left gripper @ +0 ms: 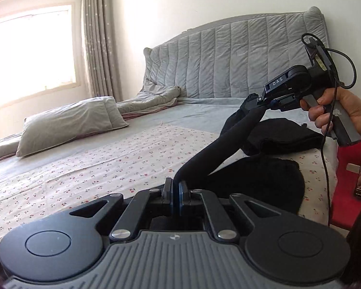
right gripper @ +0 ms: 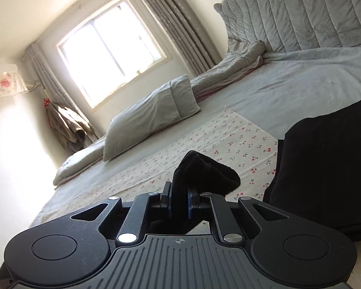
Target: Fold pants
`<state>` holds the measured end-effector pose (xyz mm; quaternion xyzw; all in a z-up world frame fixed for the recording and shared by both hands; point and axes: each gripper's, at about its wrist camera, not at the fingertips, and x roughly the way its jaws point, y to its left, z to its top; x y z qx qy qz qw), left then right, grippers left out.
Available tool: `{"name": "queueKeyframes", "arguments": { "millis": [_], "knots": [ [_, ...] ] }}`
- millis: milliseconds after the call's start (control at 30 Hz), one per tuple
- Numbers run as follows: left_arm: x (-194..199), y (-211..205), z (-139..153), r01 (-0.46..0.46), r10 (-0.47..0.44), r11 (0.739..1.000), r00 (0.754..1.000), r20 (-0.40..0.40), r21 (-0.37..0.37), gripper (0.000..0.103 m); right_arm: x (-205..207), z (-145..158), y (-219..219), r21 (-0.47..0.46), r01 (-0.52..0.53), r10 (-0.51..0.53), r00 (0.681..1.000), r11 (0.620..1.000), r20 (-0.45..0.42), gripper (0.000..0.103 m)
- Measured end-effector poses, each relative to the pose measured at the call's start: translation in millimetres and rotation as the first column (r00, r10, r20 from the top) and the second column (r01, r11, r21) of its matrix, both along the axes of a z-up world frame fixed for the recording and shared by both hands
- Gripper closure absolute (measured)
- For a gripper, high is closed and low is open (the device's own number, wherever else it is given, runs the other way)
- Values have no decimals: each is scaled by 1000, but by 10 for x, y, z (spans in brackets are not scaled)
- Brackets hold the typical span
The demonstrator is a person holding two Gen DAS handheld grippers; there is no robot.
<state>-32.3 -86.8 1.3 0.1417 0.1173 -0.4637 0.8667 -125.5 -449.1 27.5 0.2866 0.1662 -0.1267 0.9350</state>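
Black pants (left gripper: pixel 260 180) lie bunched on the cherry-print sheet at the bed's near right corner. My left gripper (left gripper: pixel 176 191) is shut on one edge of the pants, and a black band of cloth (left gripper: pixel 223 142) stretches up from it to my right gripper (left gripper: pixel 252 102), held in a hand at the right. In the right wrist view my right gripper (right gripper: pixel 179 201) is shut on a thick fold of the black cloth (right gripper: pixel 204 173). The rest of the pants (right gripper: pixel 325 168) lies piled to its right.
The cherry-print sheet (left gripper: pixel 96 168) covers the near part of the grey bed. A grey pillow (left gripper: pixel 69 122) and a rumpled grey quilt (left gripper: pixel 151 101) lie further back. The padded headboard (left gripper: pixel 240 55) stands behind. A window (right gripper: pixel 110 48) and curtains are at the left. A red cabinet (left gripper: pixel 346 192) is beside the bed.
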Motion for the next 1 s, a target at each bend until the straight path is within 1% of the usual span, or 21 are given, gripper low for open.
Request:
{"name": "queueKeyframes", "arguments": {
  "millis": [67,133,200,267,333,367,433,533,600,700,800,900,1000],
  "knots": [
    [-50,-2,-113,47,-46,997,999,-24,54,99,-86,-150,-1,15,10,-8,995,1000,-103,93],
    [-103,-49,-277,83,-76,990,995,-59,117,99,-137,-378,-55,69,24,-10,981,997,-194,93],
    [-129,-67,-444,101,-85,981,992,-98,168,99,-160,-592,-97,92,49,-22,962,995,-271,94],
    [-125,-50,-582,107,-86,972,990,-109,210,99,-161,-732,-95,93,55,-22,946,994,-322,94],
    [-135,-47,-632,106,-85,968,992,-98,228,99,-151,-767,-72,83,50,-19,942,995,-334,96],
    [-141,-20,-602,103,-85,967,992,-89,231,99,-151,-740,-45,74,52,-24,943,996,-333,96],
    [-126,47,-506,95,-80,975,993,-82,202,99,-175,-634,17,46,50,-33,950,998,-310,96],
    [-144,126,-366,89,-81,984,995,-58,153,99,-277,-413,96,-4,32,-32,971,999,-239,97],
    [-157,143,-309,98,-91,985,994,-55,142,99,-315,-362,101,-5,26,-26,972,1000,-234,97],
    [-200,163,-329,124,-114,981,991,-77,151,99,-330,-443,108,0,22,-21,954,1000,-298,97],
    [-242,127,-441,153,-136,970,986,-95,190,99,-357,-573,110,-2,23,-22,933,1000,-359,97],
    [-252,60,-550,168,-144,960,982,-119,223,99,-393,-652,55,21,42,-31,925,999,-379,97],
    [-255,33,-593,172,-144,955,981,-129,242,98,-379,-662,97,-7,35,-34,914,999,-403,97]
  ]
}}
